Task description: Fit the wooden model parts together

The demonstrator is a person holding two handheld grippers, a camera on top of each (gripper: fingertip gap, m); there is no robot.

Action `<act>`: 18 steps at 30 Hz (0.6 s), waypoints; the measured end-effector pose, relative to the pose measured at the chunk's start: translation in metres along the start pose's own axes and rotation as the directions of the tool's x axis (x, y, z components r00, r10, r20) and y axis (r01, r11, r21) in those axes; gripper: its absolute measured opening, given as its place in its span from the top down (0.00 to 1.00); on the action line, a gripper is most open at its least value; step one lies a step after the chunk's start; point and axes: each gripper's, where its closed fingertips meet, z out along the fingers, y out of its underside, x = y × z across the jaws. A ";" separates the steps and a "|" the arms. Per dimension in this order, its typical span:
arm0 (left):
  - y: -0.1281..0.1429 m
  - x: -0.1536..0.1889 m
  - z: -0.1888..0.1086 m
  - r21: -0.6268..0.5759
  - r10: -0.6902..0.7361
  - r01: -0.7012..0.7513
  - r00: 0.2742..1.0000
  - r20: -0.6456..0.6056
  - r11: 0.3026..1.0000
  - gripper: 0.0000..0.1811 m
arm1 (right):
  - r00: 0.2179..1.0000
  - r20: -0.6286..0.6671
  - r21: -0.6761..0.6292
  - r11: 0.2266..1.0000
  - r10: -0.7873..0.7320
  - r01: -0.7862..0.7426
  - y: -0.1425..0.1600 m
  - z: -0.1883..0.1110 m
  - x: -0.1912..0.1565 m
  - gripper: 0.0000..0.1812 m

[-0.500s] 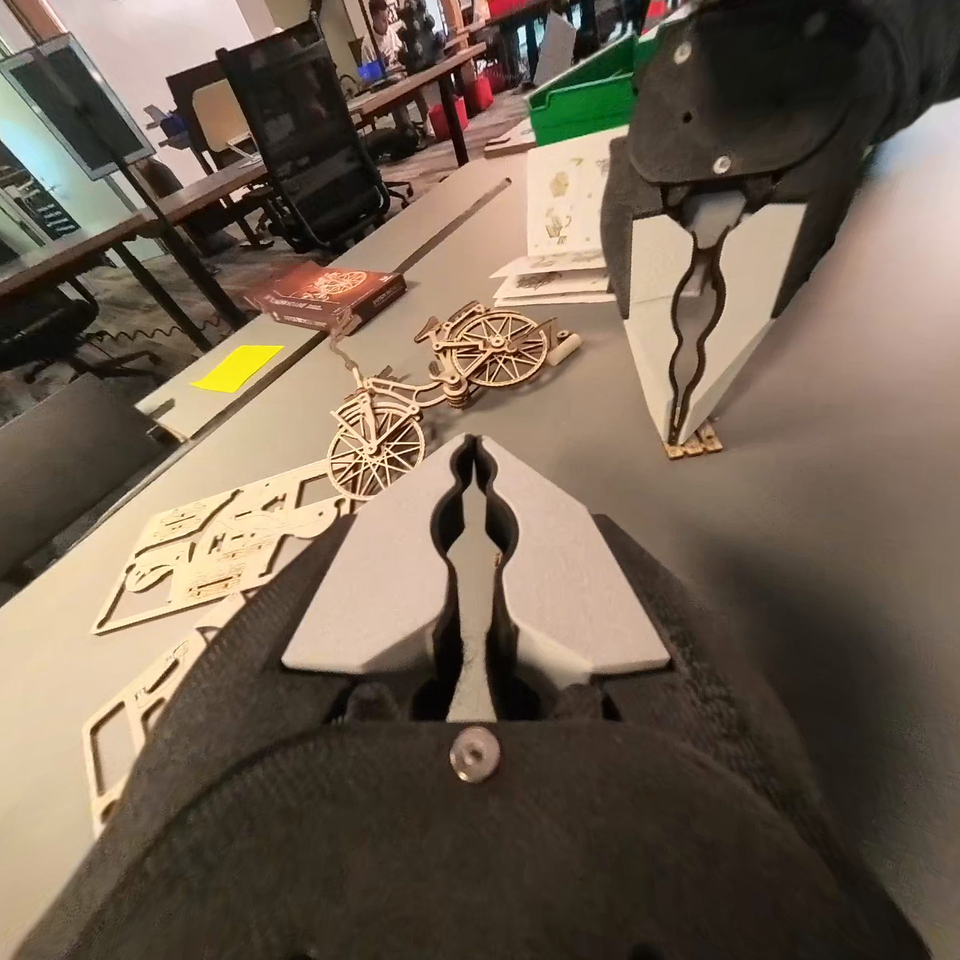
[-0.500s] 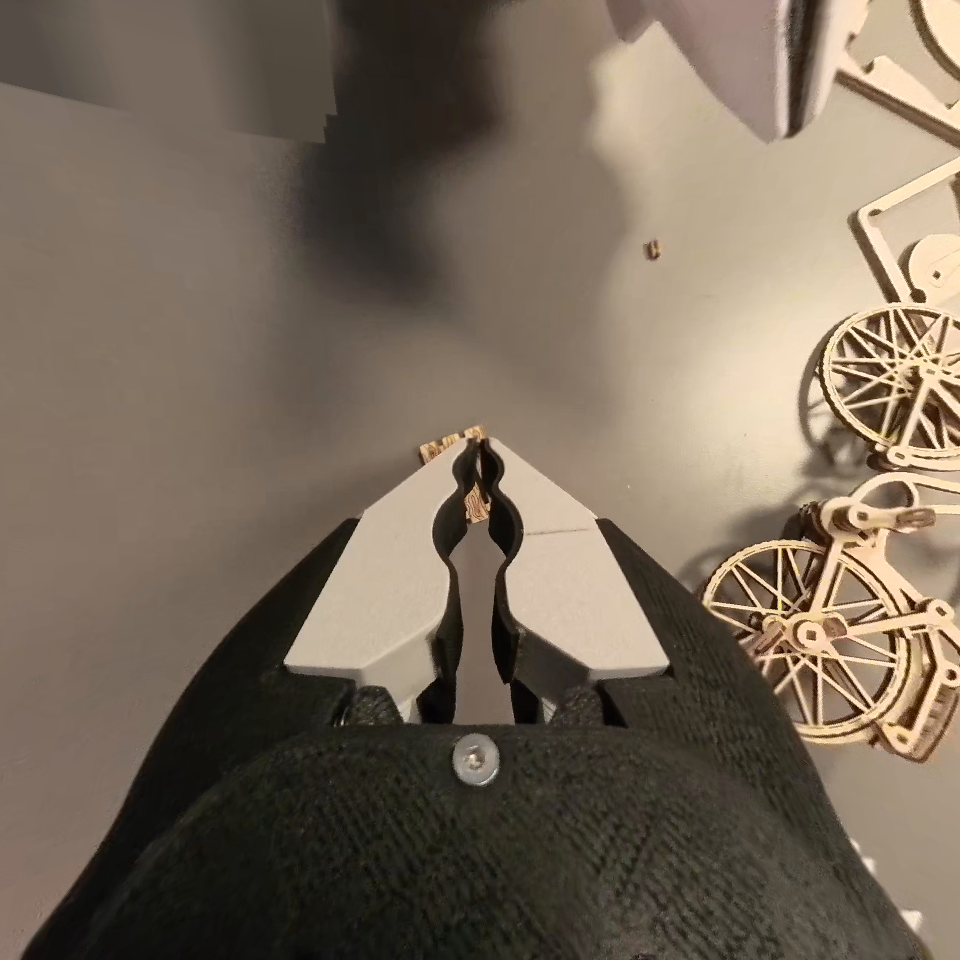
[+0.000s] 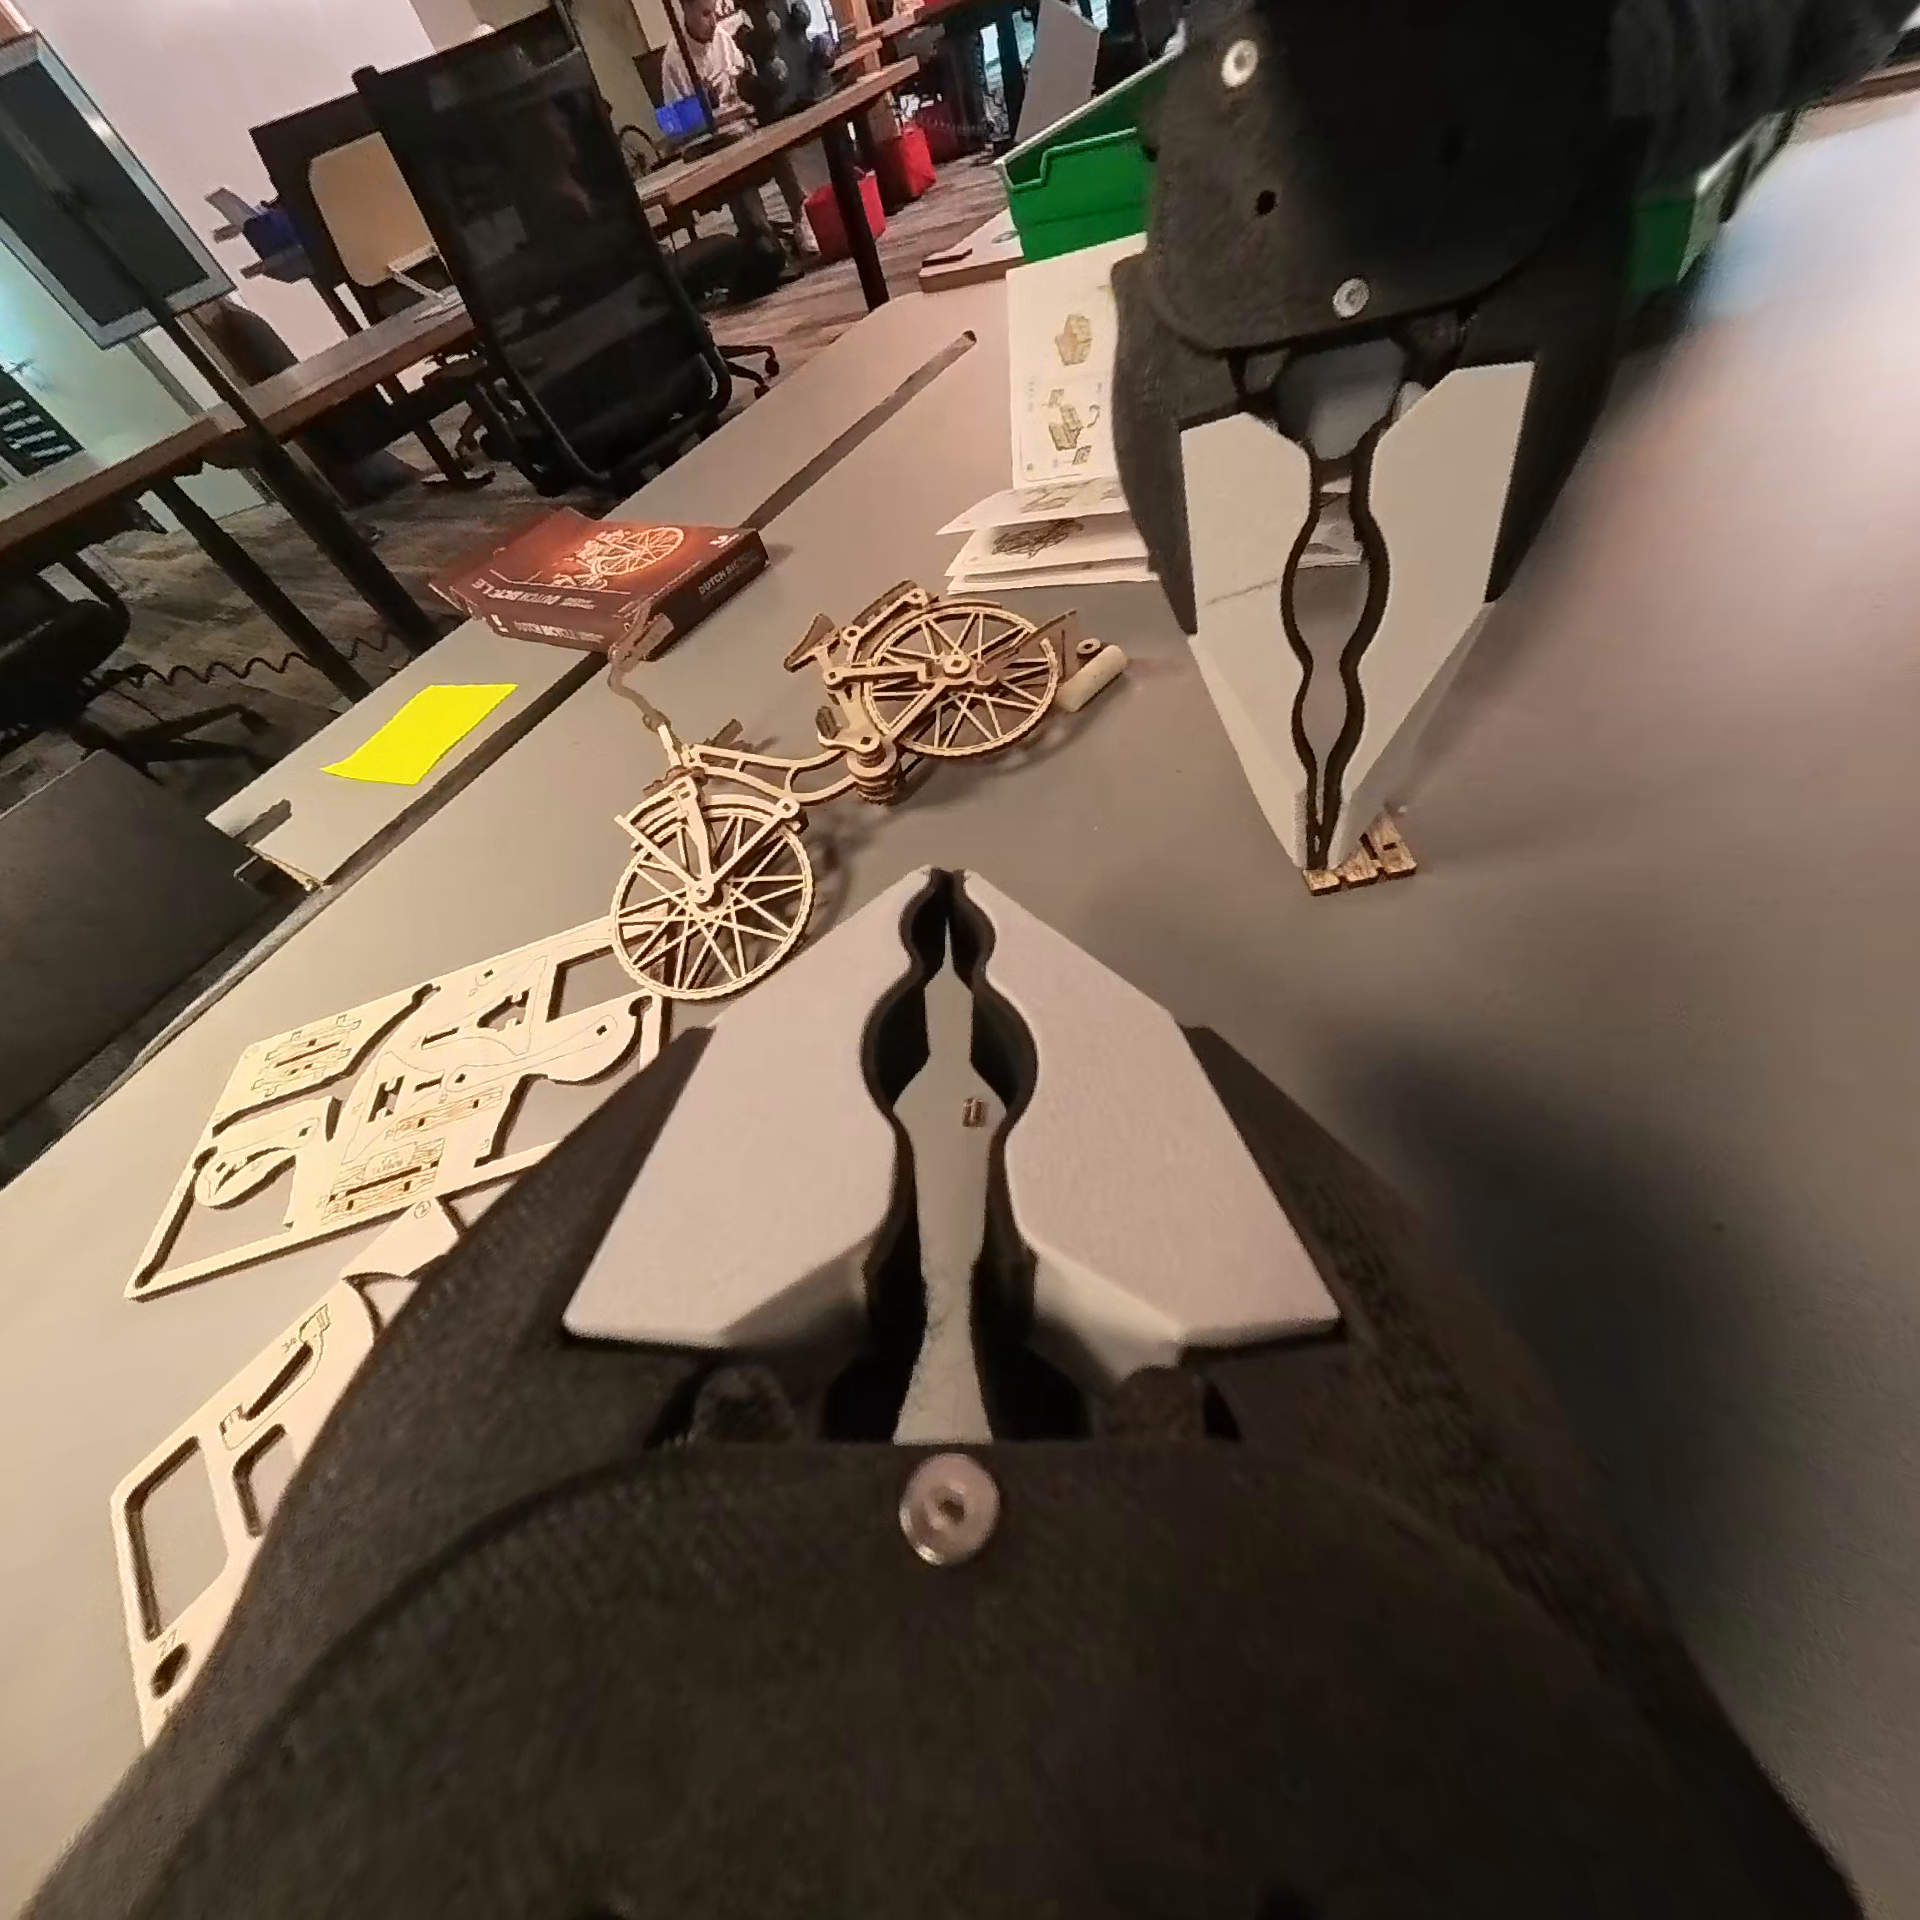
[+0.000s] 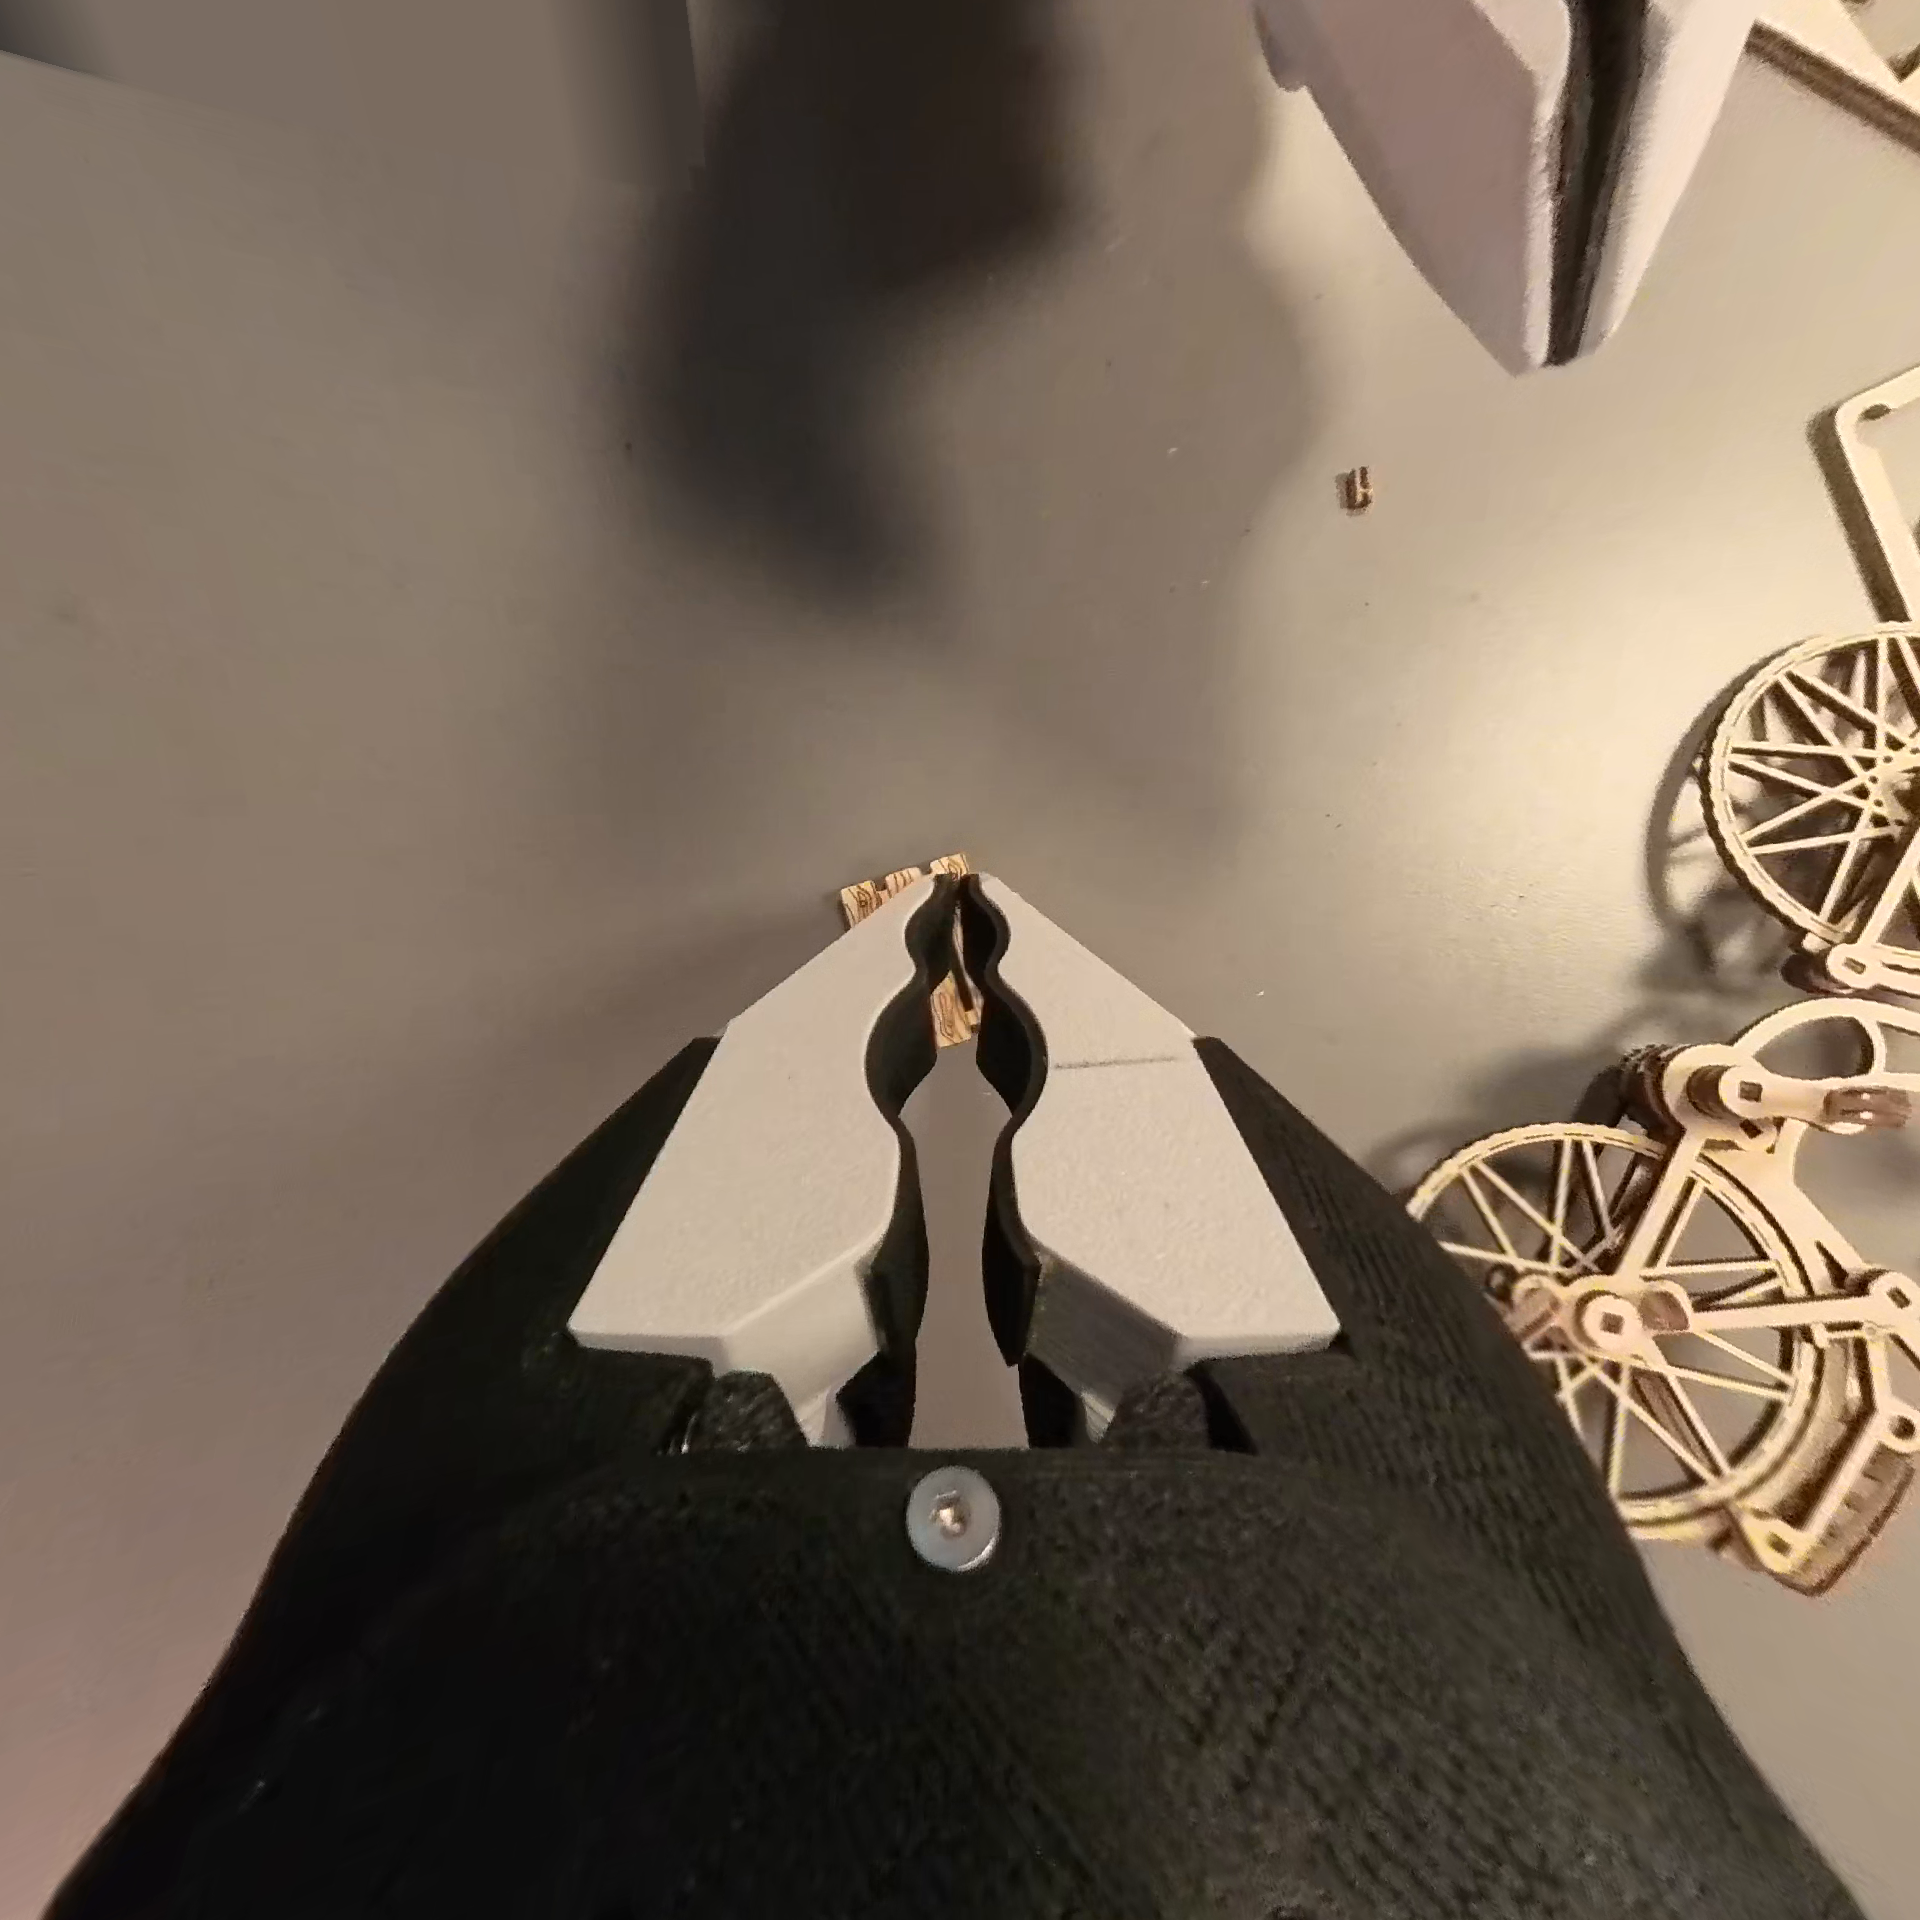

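**Right claw pinching a small wooden piece, left one empty**

My right claw (image 4: 958, 883) is pointed straight down at the grey surface (image 4: 364, 727) and its tips are clamped on a small flat wooden part (image 3: 1361, 864), which sits right at the surface; I can't tell if it's touching or just off it. In the left wrist view I can see that part poking out under the tips.

My left claw (image 3: 948, 881) hangs low above the surface with its tips pressed together and nothing between them. A tiny wooden peg (image 4: 1354, 486) lies loose near it.

The half-built wooden bicycle (image 3: 821, 769) lies on its side farther out, next to the punched-out part sheets (image 3: 416, 1091). Beyond it there's a brown kit box (image 3: 613, 577) and some instruction pages (image 3: 1049, 416).
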 end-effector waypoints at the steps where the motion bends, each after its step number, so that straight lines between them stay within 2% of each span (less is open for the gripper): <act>1: 0.000 0.000 0.000 0.001 -0.003 0.003 1.000 -0.002 1.000 1.00 | 1.000 -0.008 0.007 1.000 0.007 -0.007 0.000 0.000 0.000 1.00; 5: -0.001 -0.001 0.000 0.008 -0.016 0.016 1.000 -0.002 1.000 1.00 | 0.999 -0.016 0.018 0.999 0.047 -0.047 0.002 -0.002 -0.002 1.00; 10: 0.000 0.000 0.001 0.005 -0.018 0.018 1.000 -0.010 1.000 1.00 | 0.988 -0.008 0.102 0.983 0.152 -0.150 0.006 -0.006 -0.002 1.00; 18: 0.002 0.004 0.003 -0.006 -0.008 0.008 1.000 -0.028 1.000 1.00 | 0.993 -0.019 0.077 0.990 0.116 -0.114 0.011 -0.008 -0.004 1.00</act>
